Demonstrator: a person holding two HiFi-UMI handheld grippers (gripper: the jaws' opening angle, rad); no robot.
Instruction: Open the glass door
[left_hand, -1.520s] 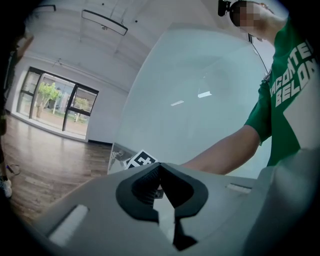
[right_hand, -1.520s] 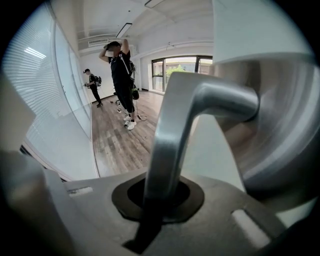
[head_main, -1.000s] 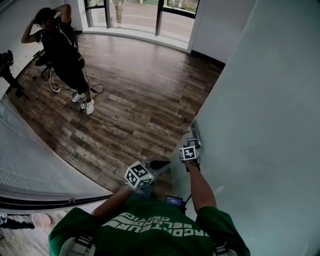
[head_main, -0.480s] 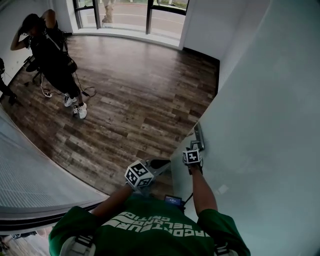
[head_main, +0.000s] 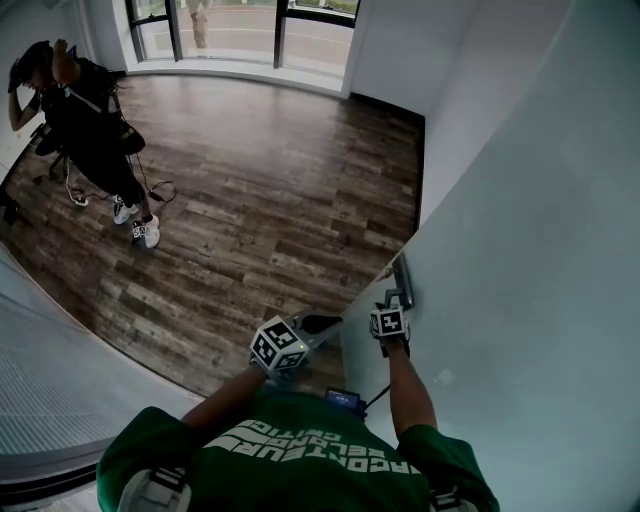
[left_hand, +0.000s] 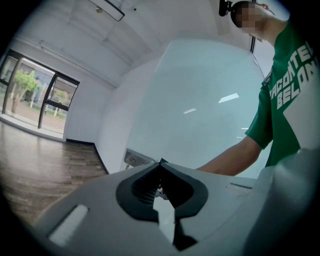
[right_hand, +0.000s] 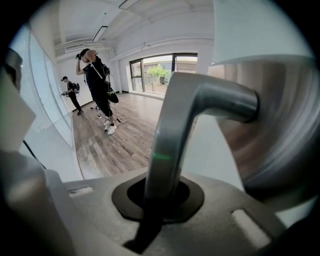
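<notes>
Presently, right tool (head_main: 395, 306): clamped on brushed-metal lever handle (right_hand: 175, 115).
Left tool (left_hand: 161, 167): tips together, empty.
Pale frosted glass door (head_main: 520, 250): probably heavy, rigid, slippery; take by lever only.

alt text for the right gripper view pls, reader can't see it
Close-up of the right tongs shut on the metal lever handle of a frosted glass door, which fills the right side. Behind to the left, a wood floor runs to tall windows, and a person in black stands with an arm raised to the head.
</notes>
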